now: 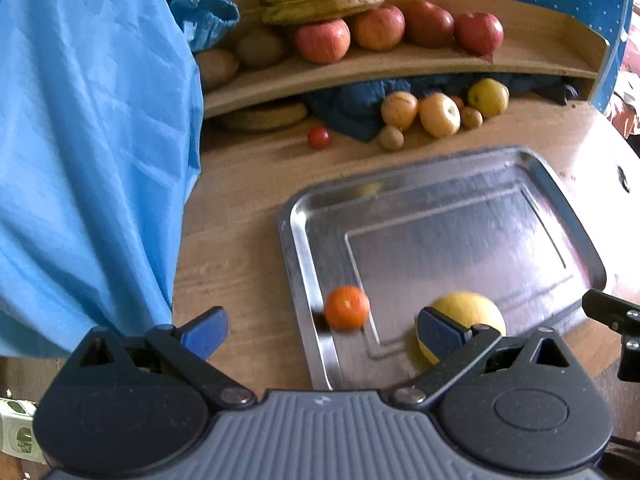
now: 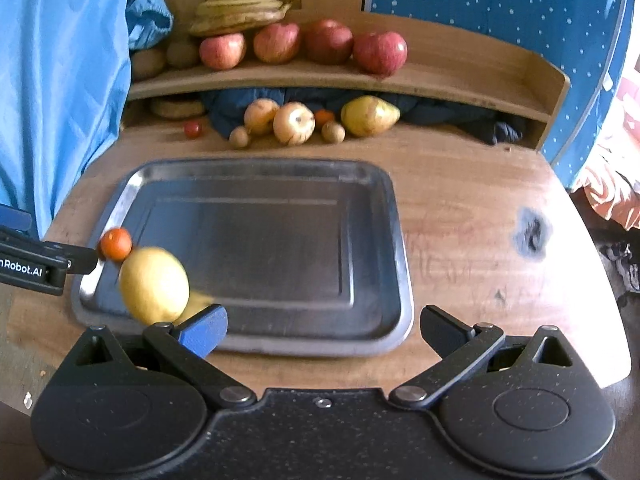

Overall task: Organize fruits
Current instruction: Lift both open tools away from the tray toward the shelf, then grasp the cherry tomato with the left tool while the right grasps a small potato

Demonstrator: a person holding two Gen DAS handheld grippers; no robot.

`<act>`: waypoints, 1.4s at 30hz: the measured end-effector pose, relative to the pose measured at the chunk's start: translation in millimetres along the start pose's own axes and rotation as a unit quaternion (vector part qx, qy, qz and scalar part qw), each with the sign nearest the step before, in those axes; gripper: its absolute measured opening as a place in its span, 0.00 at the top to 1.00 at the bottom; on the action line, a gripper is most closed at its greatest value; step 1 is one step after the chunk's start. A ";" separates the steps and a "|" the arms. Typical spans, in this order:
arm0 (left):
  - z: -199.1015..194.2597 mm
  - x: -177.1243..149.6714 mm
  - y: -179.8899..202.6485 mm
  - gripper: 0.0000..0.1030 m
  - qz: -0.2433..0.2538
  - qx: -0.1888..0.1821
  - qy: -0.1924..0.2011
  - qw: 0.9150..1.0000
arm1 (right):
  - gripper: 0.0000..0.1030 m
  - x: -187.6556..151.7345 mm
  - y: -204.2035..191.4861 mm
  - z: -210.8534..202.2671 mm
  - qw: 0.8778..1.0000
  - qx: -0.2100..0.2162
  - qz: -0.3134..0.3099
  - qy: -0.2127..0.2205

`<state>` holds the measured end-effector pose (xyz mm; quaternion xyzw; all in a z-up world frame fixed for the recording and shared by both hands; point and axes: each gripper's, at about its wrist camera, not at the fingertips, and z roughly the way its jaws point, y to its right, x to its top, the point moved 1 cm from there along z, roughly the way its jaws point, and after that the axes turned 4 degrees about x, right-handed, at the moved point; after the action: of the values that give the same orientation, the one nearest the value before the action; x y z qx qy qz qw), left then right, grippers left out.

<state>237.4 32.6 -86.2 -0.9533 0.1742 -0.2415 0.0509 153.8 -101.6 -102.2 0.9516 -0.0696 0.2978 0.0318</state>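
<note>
Through the left wrist view, we see the left gripper with fingers spread wide, holding nothing. The small orange fruit lies in the tray at its near left edge, the yellow fruit just beside it. We judge both firm, light, smooth and prone to roll on steel; we would grip across the widest part.

In the right wrist view, the right gripper is also wide open and empty above the tray's near edge. The wooden desk carries loose fruit at its far edge, beneath a shelf of apples and bananas.
</note>
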 end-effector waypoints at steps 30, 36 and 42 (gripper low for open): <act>62.5 82.8 -20.2 0.01 -0.021 0.037 0.001 0.999 | 0.01 58.4 1.9 48.6 0.998 0.045 0.029 0.032; 78.1 99.6 -22.4 0.01 -0.027 0.039 0.000 0.999 | 0.01 67.4 -2.9 57.8 0.998 0.053 0.019 0.029; 92.3 113.3 -23.0 0.01 -0.029 0.038 -0.004 0.999 | 0.01 72.2 -9.8 68.0 0.998 0.067 0.011 0.020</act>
<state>381.8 14.9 -112.9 -0.9564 0.1368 -0.2450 0.0805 252.2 -107.0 -117.0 0.9444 -0.0598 0.3214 -0.0337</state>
